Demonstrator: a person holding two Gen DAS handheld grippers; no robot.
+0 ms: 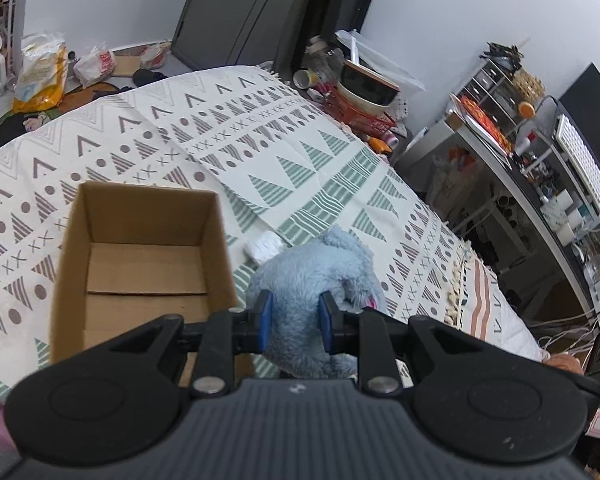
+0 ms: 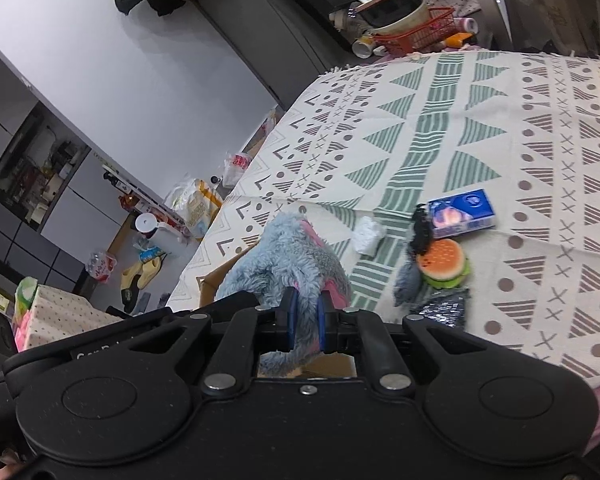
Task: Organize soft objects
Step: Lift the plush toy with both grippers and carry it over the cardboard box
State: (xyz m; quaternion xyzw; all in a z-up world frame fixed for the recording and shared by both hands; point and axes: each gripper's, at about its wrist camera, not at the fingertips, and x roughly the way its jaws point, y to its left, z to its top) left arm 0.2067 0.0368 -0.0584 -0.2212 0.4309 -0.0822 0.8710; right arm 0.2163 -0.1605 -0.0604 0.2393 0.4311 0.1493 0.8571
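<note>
A blue-grey plush toy with pink patches is held by both grippers just right of an open, empty cardboard box. My left gripper is shut on the plush's body. My right gripper is shut on a limb of the same plush, above the box's edge. A white crumpled wad lies on the patterned cloth behind the plush; it also shows in the right wrist view. A burger-shaped squishy, a blue tissue pack, a grey furry piece and a sequined pouch lie to the right.
The patterned cloth covers the bed or table. A red basket with a bowl stands at its far edge. A cluttered shelf is on the right. Bags and slippers lie on the floor to the left.
</note>
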